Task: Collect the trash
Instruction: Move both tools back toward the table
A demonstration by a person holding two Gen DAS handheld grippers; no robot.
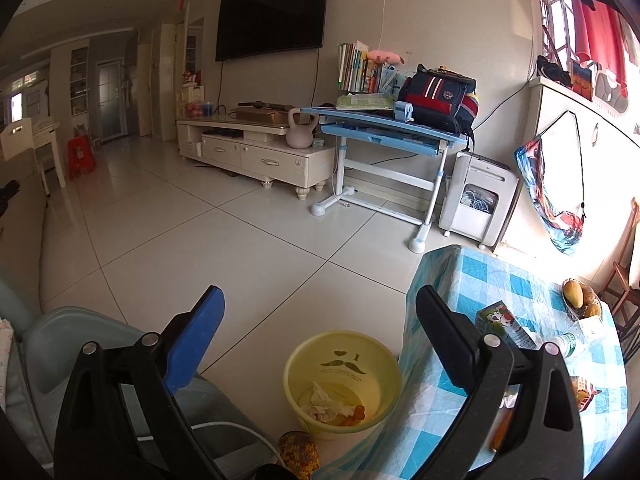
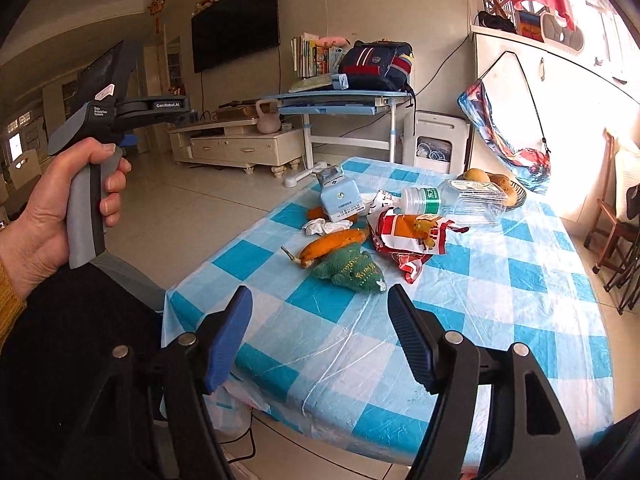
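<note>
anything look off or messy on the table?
Yes. Litter is strewn over the checked table: a banana peel, a crumpled red wrapper, a plastic bottle lying on its side and a balled tissue. The yellow bin on the floor already holds tissue and peel.

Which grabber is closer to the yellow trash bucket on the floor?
Left. The left gripper hangs open right above the yellow bucket beside the table. The right gripper is open over the tabletop, facing the banana peel; the bucket is outside its view.
</note>
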